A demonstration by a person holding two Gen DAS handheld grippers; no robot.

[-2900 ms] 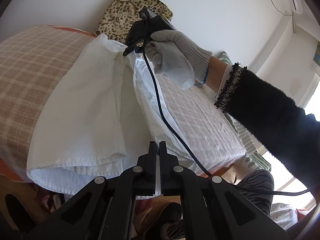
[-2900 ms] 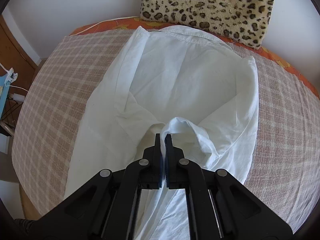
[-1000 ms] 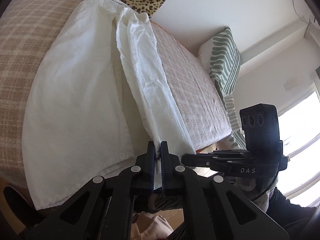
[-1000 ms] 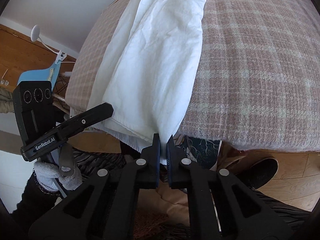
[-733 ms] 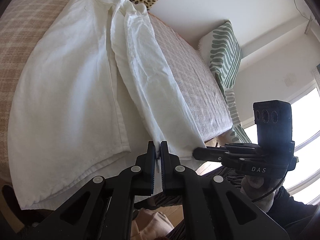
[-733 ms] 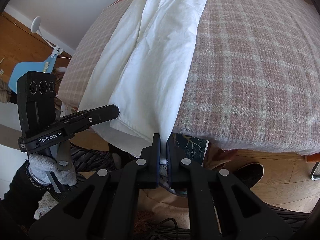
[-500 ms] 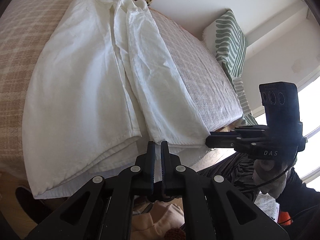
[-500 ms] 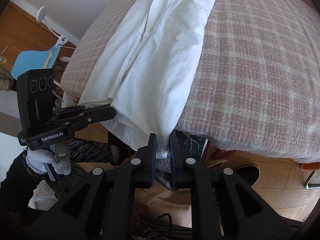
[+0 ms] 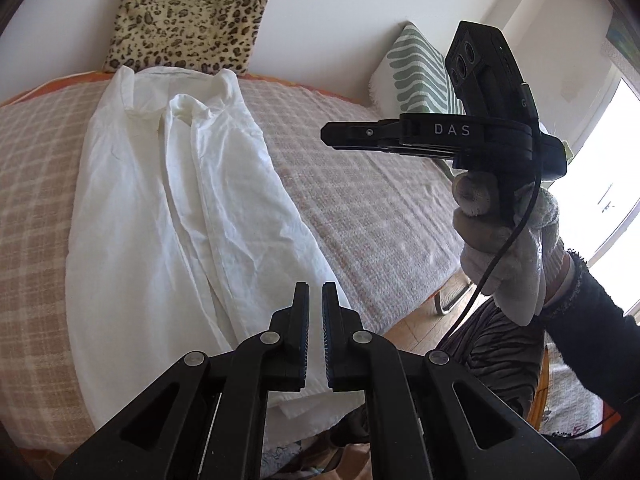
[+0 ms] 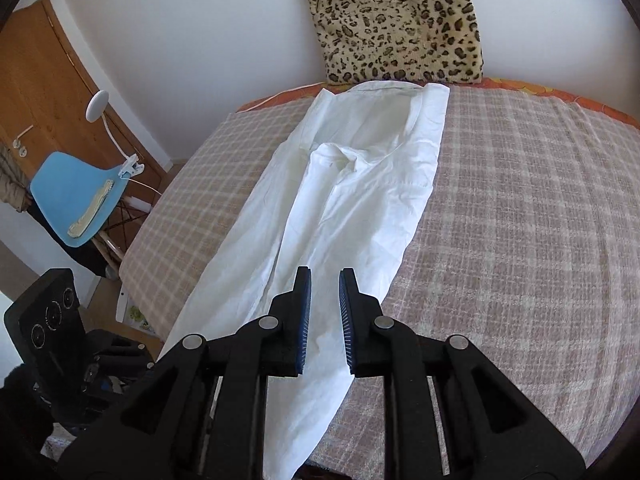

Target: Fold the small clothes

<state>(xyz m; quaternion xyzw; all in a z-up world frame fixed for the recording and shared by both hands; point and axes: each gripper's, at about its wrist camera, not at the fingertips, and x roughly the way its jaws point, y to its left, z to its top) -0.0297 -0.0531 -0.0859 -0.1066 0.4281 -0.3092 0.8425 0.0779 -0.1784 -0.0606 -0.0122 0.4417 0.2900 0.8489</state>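
Plaid blanket (image 10: 520, 208) covers the bed, and to the right of the white shirt (image 10: 360, 200) it lies as a broad bare stretch running back to the orange edge by the wall; to the left a narrower strip of plaid reaches the bed's side, past which stand a blue chair (image 10: 72, 196) and a wooden door (image 10: 40, 80). The shirt lies lengthwise on the blanket, folded into a long narrow band: its collar end points at the leopard-print cushion (image 10: 400, 20) against the wall, and its hem end comes toward the cameras and hangs over the near edge of the bed. Both side folds meet in a creased ridge down the middle.

The left gripper (image 9: 315, 312) hovers over the hem end, jaws parted by a narrow gap with nothing between them. The right gripper (image 10: 324, 300) also hangs above the lower part of the shirt, jaws a little wider apart and empty. In the left wrist view the right gripper (image 9: 332, 136) is held up in a gloved hand (image 9: 504, 240) over the bed's right side, near a green striped cushion (image 9: 420, 72).
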